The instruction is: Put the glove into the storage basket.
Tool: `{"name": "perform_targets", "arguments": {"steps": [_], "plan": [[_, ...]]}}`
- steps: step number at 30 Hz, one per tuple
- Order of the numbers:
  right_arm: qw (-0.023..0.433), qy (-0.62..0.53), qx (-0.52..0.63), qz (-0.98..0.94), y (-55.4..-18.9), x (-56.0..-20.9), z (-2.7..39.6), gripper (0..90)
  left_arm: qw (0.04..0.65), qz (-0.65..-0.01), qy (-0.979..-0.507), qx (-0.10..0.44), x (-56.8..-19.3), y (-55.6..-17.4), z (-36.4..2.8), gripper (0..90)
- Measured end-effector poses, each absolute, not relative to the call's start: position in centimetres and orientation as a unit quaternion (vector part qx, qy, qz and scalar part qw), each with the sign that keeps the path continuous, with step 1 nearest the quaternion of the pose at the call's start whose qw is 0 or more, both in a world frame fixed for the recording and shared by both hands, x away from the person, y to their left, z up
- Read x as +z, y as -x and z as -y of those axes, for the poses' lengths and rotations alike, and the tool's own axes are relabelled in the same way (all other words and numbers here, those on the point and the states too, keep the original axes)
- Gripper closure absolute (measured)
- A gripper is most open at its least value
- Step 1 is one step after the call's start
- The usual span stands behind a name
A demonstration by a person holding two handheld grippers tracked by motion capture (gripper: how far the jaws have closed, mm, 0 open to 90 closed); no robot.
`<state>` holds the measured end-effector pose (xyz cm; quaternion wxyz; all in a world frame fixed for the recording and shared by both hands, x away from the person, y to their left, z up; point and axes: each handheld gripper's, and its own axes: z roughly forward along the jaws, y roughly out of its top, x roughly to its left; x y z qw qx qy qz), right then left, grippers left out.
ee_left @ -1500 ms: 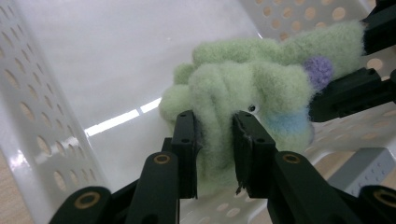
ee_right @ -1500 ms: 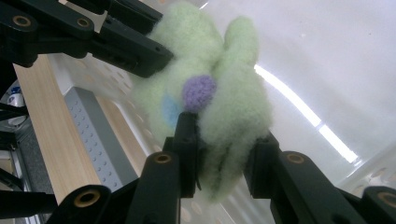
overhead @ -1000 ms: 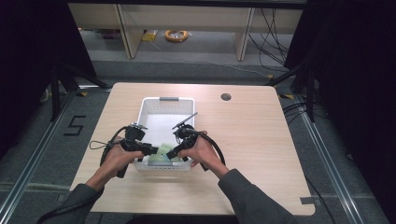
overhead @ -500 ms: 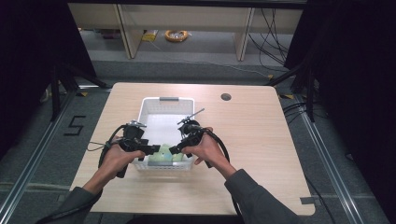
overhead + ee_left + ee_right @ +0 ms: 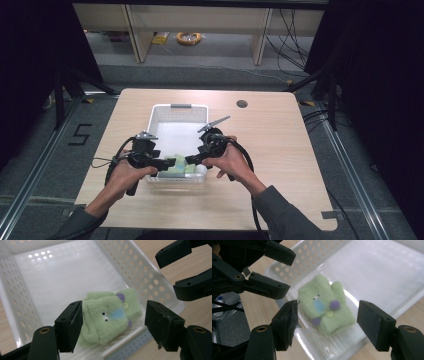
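Landmark = white perforated basket (image 5: 159, 116) on the light wood table (image 5: 280, 150), set left of table centre, long axis running away from the person.

L of basket: dark floor w/ a metal rail and a "5" floor marking (image 5: 80, 134). Left gripper (image 5: 170, 162) sits at the basket's near-left corner, cable looped beside it; jaws have just been opening, now wide, nothing between the pads.

In basket: green fleece mitten (image 5: 110, 315) lies flat on the basket floor at the near end, against the near wall; purple dots, a blue patch, a yellow button on it. Rest of basket floor bare.

R of basket: right gripper (image 5: 192, 159) at the near-right corner, jaws wide apart, not touching the mitten, which lies below them in the right gripper view. Round cable hole (image 5: 242, 104) in the table beyond the basket's far-right corner.

Behind basket, past the table: shelf frame, cables on the floor, a yellow coil (image 5: 189, 37).
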<state>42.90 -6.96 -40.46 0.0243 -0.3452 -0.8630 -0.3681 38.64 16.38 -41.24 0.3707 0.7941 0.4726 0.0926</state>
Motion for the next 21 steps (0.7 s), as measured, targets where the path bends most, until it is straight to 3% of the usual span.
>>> {"name": "perform_targets", "arguments": {"steps": [21], "plan": [[0.016, 0.338, -0.4, 0.852, -40.5, -39.2, 10.9, 33.6, 0.413, -0.45, -0.789, 0.057, -40.5, -35.8, -14.6, 26.2]]}}
